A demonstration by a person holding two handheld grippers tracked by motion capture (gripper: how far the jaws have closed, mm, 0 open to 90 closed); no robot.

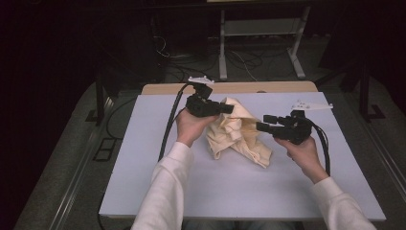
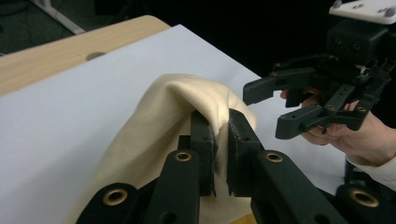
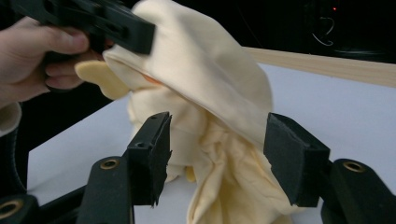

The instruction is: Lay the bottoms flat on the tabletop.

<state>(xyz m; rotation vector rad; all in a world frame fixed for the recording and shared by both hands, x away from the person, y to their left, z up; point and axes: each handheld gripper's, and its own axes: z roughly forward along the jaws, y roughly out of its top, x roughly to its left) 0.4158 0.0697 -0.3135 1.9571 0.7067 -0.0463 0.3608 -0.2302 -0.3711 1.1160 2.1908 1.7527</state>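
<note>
Cream-yellow cloth (image 1: 238, 134) lies crumpled near the middle of the white worktop (image 1: 143, 167), one part lifted off the surface and the rest trailing down in soft folds toward the person's side. The fabric is plain, matte and unpatterned, with deep creases where it bunches. The left gripper (image 1: 225, 109) has its fingers closed on the raised fold; in the left gripper view the cloth (image 2: 182, 100) drapes over the pinched pads in a smooth hump. The right gripper (image 1: 261, 126) is held just beside the hanging part, its fingers apart and pressing on nothing; in the right gripper view the cloth (image 3: 219, 116) hangs beyond the spread fingers (image 3: 152, 154).
</note>
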